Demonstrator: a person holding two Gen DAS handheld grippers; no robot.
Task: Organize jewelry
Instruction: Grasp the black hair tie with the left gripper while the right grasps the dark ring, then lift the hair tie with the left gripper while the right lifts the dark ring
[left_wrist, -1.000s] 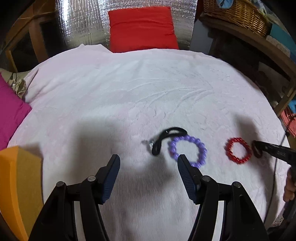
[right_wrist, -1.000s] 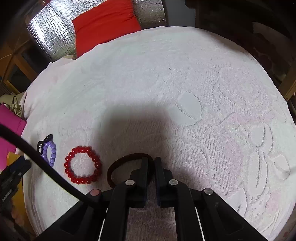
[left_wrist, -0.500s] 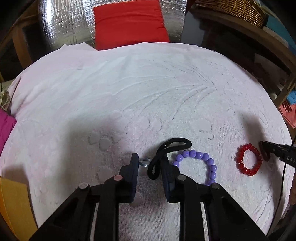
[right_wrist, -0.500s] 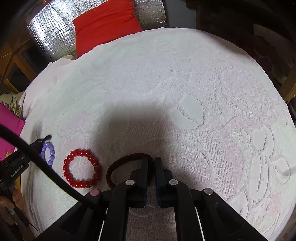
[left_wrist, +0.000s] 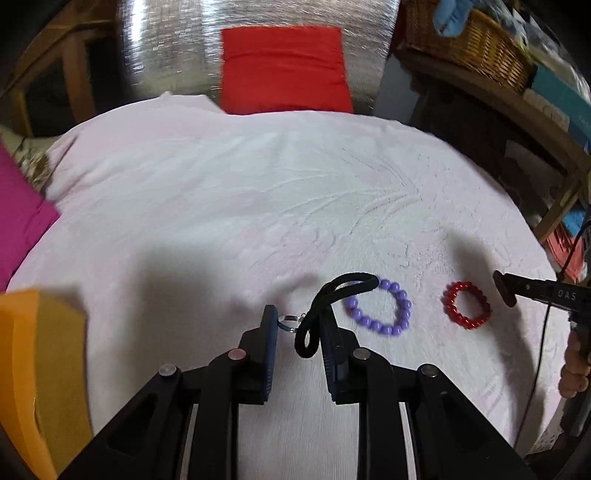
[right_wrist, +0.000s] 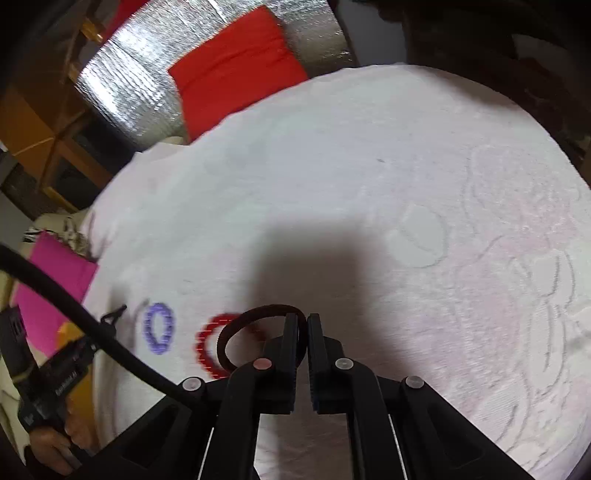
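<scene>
On the white towel (left_wrist: 258, 206), a black hair band (left_wrist: 325, 306) with a small silver ring (left_wrist: 290, 323) lies between the jaws of my left gripper (left_wrist: 299, 317), which stand narrowly apart around it. A purple bead bracelet (left_wrist: 380, 306) lies just right of it, and a red bead bracelet (left_wrist: 467, 304) further right. My right gripper (right_wrist: 302, 325) is shut on a dark brown hair band (right_wrist: 251, 332) and holds it above the red bracelet (right_wrist: 207, 350). The purple bracelet also shows in the right wrist view (right_wrist: 159, 326).
A red cushion (left_wrist: 284, 70) leans on a silver foil sheet (left_wrist: 166, 55) at the back. A magenta cushion (left_wrist: 18, 218) and an orange block (left_wrist: 40, 369) sit at the left. A wicker basket (left_wrist: 469, 40) stands on a shelf at the right.
My left gripper closed in around the black hair band, then drew back a little with its jaws slightly wider. My right gripper lifted the brown band and shifted left over the red bracelet.
</scene>
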